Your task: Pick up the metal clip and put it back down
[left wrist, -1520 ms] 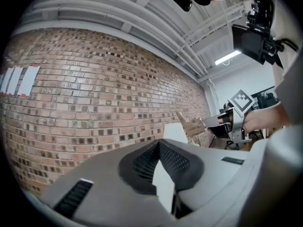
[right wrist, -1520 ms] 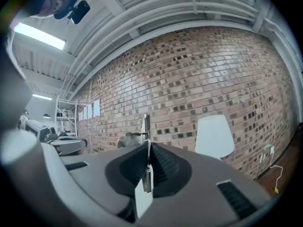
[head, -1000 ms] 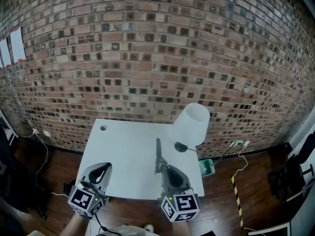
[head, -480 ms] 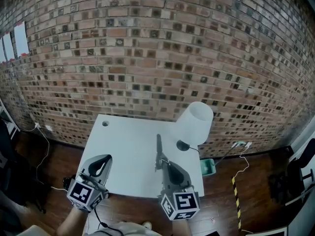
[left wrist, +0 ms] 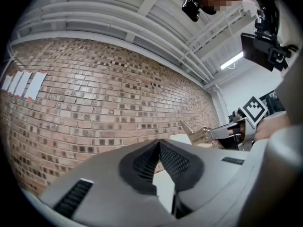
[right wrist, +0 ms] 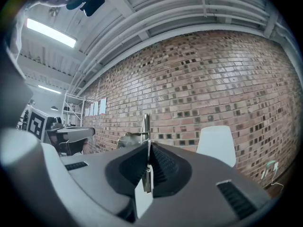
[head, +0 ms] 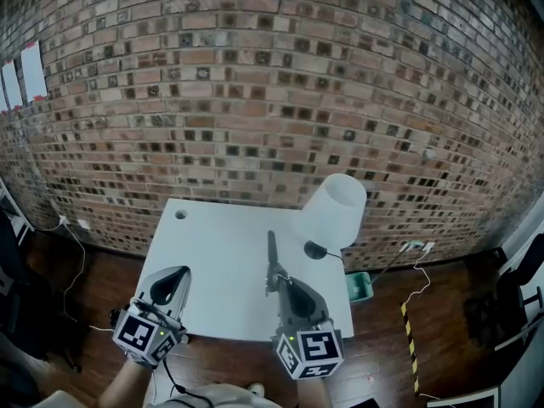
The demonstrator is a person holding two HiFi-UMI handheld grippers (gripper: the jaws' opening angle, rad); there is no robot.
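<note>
My right gripper (head: 274, 286) pinches the thin silver metal clip (head: 271, 253) edge-up. It juts toward 12 o'clock over the white rectangular table (head: 212, 262). My left gripper (head: 172, 275) sits at 9 o'clock from it, jaws pressed together.

Red-brown brick wall (head: 255, 75) behind a white table (head: 217, 266), dark wooden floor (head: 89, 291), ceiling strip light (right wrist: 49, 32).

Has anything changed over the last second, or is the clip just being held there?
Nothing has visibly changed. The right gripper stays shut on the metal clip, held over the white table. The left gripper stays shut and empty near the table's front edge.
</note>
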